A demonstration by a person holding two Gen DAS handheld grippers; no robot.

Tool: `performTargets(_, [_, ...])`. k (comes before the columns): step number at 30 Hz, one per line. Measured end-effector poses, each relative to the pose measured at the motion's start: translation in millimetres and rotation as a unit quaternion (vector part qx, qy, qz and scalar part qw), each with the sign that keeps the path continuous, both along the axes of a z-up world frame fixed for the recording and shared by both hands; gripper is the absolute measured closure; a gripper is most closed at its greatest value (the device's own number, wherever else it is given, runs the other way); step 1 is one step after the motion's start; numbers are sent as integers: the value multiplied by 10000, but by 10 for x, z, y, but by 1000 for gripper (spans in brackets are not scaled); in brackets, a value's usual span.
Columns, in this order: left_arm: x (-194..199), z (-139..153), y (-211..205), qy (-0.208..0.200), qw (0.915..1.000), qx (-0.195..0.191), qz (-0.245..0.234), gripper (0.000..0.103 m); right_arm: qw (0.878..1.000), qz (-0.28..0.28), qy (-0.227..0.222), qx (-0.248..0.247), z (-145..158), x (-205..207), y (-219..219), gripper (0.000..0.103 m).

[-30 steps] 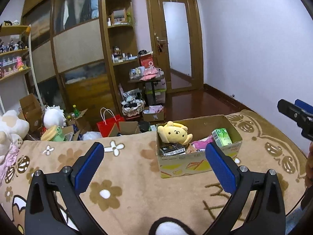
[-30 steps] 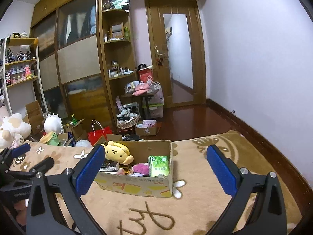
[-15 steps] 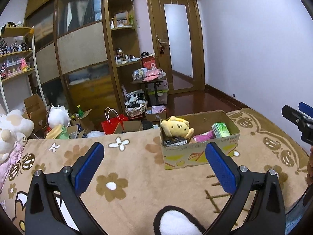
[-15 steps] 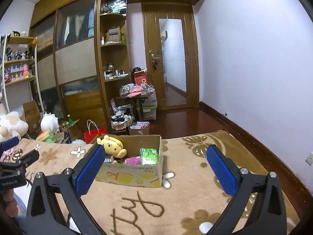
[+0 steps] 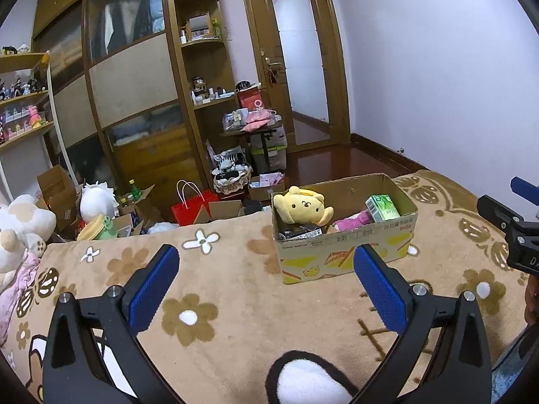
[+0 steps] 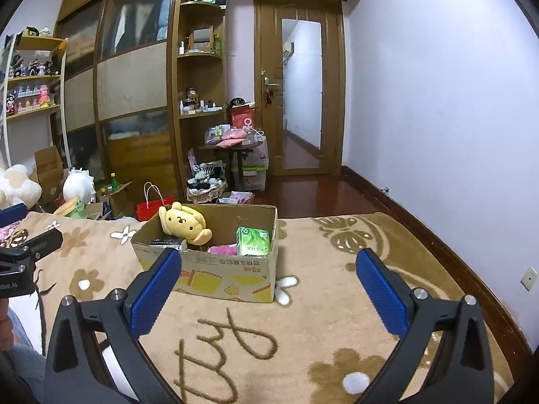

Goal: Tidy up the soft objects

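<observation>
A cardboard box (image 5: 347, 257) stands on the brown flowered blanket (image 5: 219, 279); it also shows in the right wrist view (image 6: 215, 269). In it lie a yellow dog plush (image 5: 301, 207) (image 6: 183, 222), a pink soft item (image 5: 352, 220) (image 6: 224, 249), a green tissue pack (image 5: 382, 207) (image 6: 253, 241) and a dark flat item (image 5: 299, 230). My left gripper (image 5: 266, 282) is open and empty, short of the box. My right gripper (image 6: 268, 286) is open and empty, also short of the box. Each gripper shows at the other view's edge.
White and cream plush toys (image 5: 20, 222) lie at the blanket's left end. Beyond the bed the floor holds a white plush (image 5: 96, 200), a red bag (image 5: 192, 203), open boxes and a basket (image 5: 232, 176). A wardrobe, shelves and a door stand behind.
Both grippers have drawn back and risen a little, so the box looks smaller and farther. Both stay open and empty.
</observation>
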State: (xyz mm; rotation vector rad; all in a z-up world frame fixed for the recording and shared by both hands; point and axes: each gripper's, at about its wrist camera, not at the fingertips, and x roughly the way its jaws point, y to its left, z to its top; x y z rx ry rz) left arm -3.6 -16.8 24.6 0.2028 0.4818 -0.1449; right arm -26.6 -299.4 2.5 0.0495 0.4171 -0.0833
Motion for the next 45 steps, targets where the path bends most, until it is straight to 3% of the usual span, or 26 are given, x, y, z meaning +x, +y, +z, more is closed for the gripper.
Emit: performTargets(45, [65,-113,36,31,9996,108,266,1,10000,47,73,14,-110,39,33,0])
